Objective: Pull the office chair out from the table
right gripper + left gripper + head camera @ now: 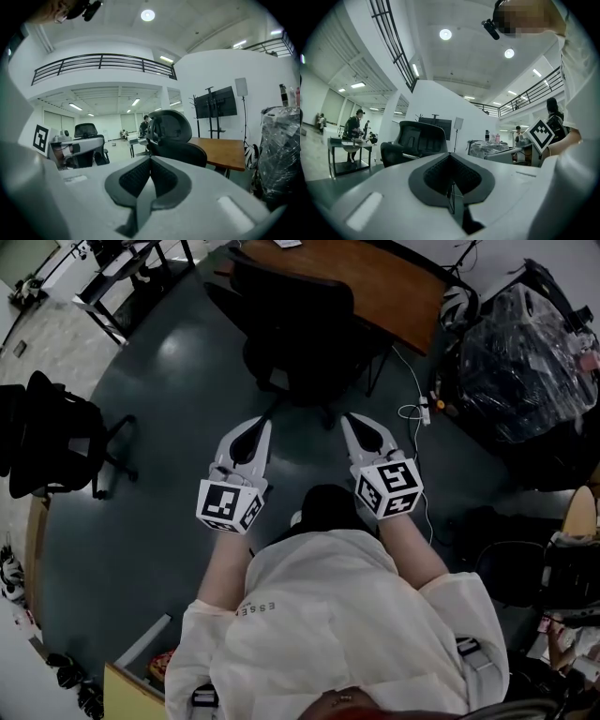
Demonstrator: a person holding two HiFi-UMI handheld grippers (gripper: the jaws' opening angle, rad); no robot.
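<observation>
Progress looks close to zero here. The office chair [291,329] is parked right up by the wooden counter [375,277], and nothing is gripped yet. The left tool [254,426] and the right tool [357,421] are held out side by side over the dark floor [159,521], short of the chair and not touching it. Both are pressed together with nothing caught between the pads, which is backed up by each tool's own view. So pretty much the whole job is judged to be left: the gap has to be closed, the backrest or an armrest gripped, and the chair rolled back from the counter.

Around it, a second black chair [52,442] is parked well off to the left and a plastic-wrapped heap [525,362] is piled at the right. A white cable [414,413] is trailed across the floor just right of the chair's base. That cable is probably the one thing the wheels could get snagged on; otherwise the way back looks unblocked.
</observation>
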